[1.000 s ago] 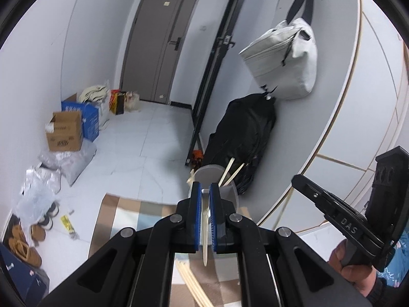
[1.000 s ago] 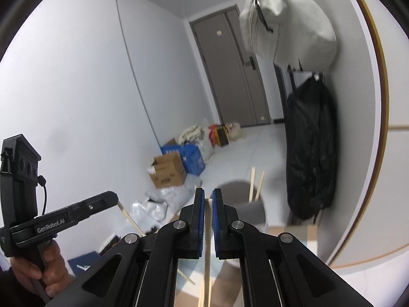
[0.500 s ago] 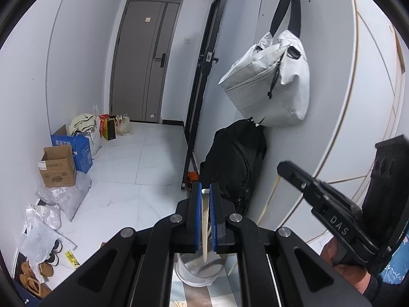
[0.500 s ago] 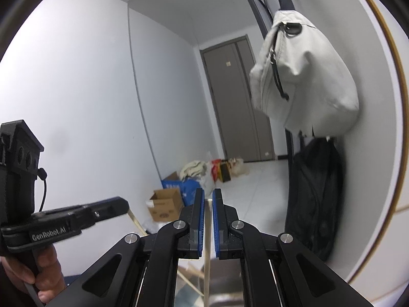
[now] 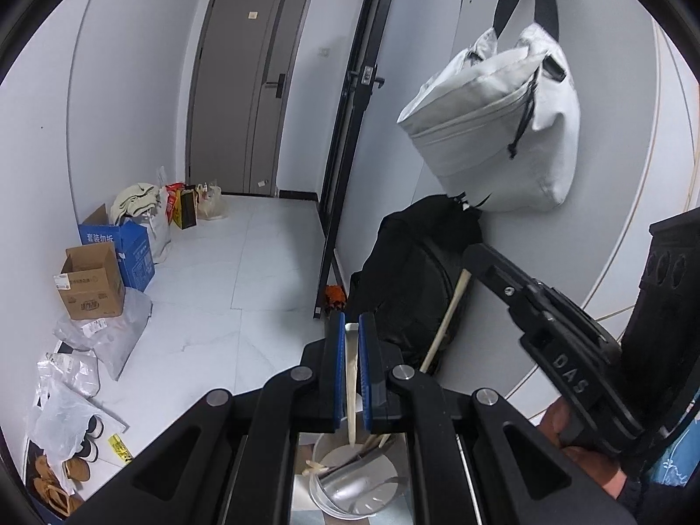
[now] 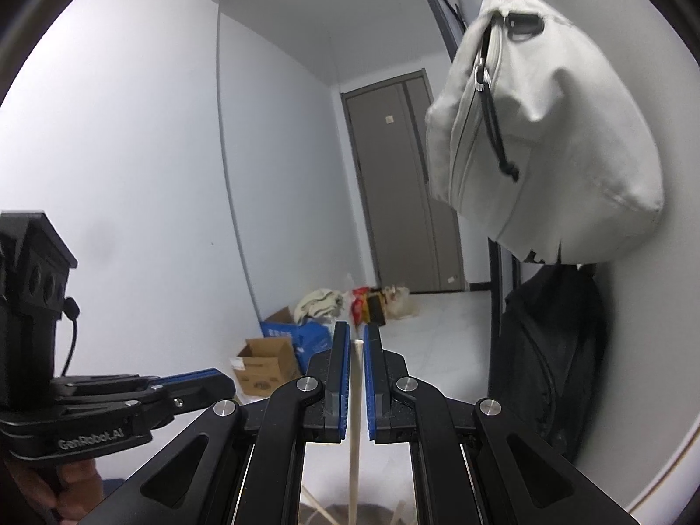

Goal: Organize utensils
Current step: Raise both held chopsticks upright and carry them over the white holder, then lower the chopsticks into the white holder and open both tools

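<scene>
Hallway behind; two hand-held grippers, left [image 5: 351, 332] and right [image 6: 357, 341], each clenched on one chopstick [image 5: 350, 389].

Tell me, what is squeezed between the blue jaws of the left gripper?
A thin pale chopstick. In the left wrist view, the left gripper clamps it, its lower tip hanging over the white cup below.

a pale wooden chopstick [image 5: 350, 387] hangs point down over a white round utensil holder [image 5: 345, 512], its tip just above the rim. the holder carries more wooden sticks and a metal utensil. a second pale chopstick [image 6: 355, 415] stands nearly upright.
</scene>
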Demonstrator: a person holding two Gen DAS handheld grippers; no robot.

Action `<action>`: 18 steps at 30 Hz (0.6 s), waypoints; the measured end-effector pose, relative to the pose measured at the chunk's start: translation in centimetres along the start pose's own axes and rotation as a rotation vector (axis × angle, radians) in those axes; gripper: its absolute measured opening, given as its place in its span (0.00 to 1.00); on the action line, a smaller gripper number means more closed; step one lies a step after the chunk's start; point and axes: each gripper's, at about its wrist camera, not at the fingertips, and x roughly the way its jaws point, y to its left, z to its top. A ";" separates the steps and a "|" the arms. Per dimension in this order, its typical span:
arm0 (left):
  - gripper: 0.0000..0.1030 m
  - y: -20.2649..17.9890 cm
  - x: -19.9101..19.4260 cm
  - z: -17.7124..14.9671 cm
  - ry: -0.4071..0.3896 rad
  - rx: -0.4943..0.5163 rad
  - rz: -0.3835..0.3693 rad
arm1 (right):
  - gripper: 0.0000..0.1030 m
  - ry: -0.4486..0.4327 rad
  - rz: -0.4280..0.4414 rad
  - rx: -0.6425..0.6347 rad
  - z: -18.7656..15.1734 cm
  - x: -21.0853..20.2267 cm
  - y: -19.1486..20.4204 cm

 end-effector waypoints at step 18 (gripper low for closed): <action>0.02 0.5 4.5 -1.3 0.100 0.012 -0.018 | 0.05 0.044 0.016 -0.030 -4.0 4.3 -1.2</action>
